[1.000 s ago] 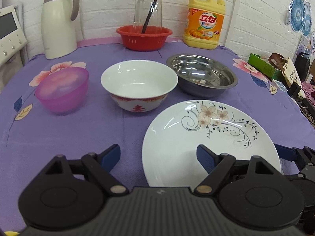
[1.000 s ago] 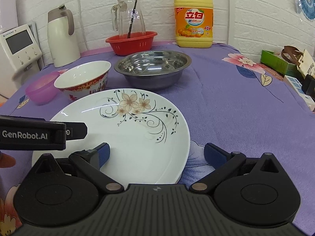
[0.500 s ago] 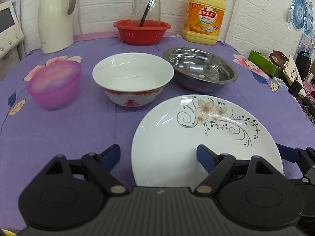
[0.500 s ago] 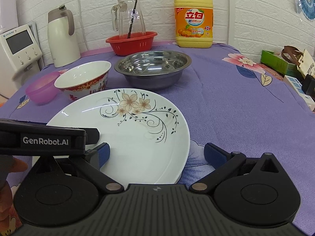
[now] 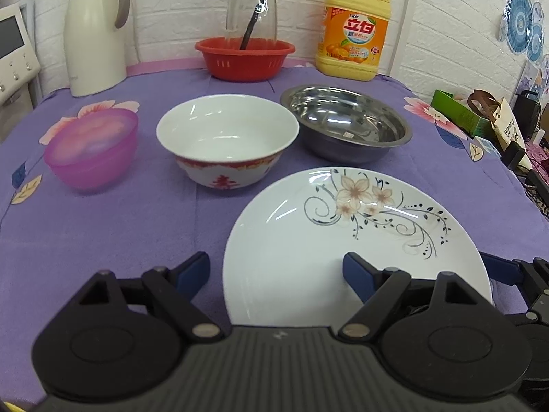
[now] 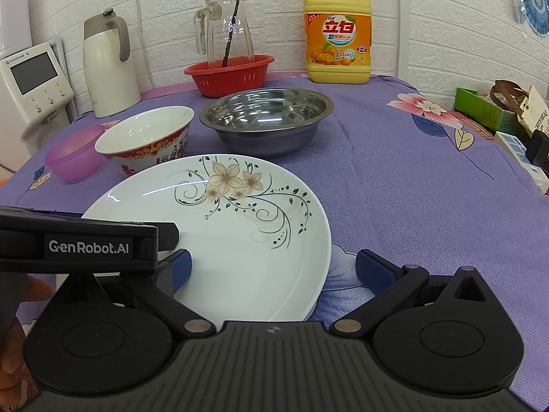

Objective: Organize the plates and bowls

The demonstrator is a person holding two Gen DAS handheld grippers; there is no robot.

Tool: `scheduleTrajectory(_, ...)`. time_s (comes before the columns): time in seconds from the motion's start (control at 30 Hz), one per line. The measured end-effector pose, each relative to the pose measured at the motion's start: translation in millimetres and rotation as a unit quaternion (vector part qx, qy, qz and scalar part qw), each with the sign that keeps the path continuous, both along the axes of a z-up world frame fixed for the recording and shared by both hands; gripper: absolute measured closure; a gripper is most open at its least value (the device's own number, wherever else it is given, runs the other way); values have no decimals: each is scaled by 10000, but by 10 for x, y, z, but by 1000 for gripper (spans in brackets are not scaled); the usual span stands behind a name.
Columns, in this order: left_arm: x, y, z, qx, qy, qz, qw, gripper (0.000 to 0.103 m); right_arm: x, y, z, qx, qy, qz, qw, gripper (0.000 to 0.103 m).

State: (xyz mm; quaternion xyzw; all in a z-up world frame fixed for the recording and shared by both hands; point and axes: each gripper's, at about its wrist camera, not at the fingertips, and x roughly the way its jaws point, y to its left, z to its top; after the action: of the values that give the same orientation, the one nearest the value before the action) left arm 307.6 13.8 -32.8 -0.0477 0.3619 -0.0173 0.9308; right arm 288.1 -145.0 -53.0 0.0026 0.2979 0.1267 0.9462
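Lying flat at lower centre of both views, round white floral-print plate (image 5: 343, 240) straddled by both grippers. Left gripper (image 5: 276, 267) open over plate's left rim; right gripper (image 6: 272, 267) open over right rim. Equally near. White red-banded ceramic bowl (image 5: 228, 137) beyond, upper left.

Back of my table had a white thermos (image 5: 94, 34), glass pitcher (image 5: 252, 3) in a red basket (image 5: 245, 58), and yellow dish soap (image 5: 353, 31).

Both wide open, held low and side by side: left gripper (image 5: 276, 269) level, facing forward, right gripper (image 6: 272, 269) just beside it, the left one's body crossing its view.
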Motion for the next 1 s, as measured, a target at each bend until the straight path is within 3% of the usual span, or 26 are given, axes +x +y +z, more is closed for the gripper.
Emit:
scheduleTrajectory(0.13, -9, 10, -14, -92, -104, -136, 9998, 23, 2, 5, -1, -3, 5, -1, 10000, 0)
scheduleTrajectory(0.47, -7, -18, 18, -119, 2, -591, 9982, 41, -45, 72, 20, -59, 9, 265, 9996, 0)
scheduleTrajectory(0.7, -224, 6, 106, -210, -158, -591, 9979, 42, -242, 65, 81, 177, 68, 221, 9996, 0)
scheduleTrajectory(1.0, -800, 240, 495, -331, -576, -509, 9965, 41, -723, 208, 396, 137, -404, 315, 9986, 0)
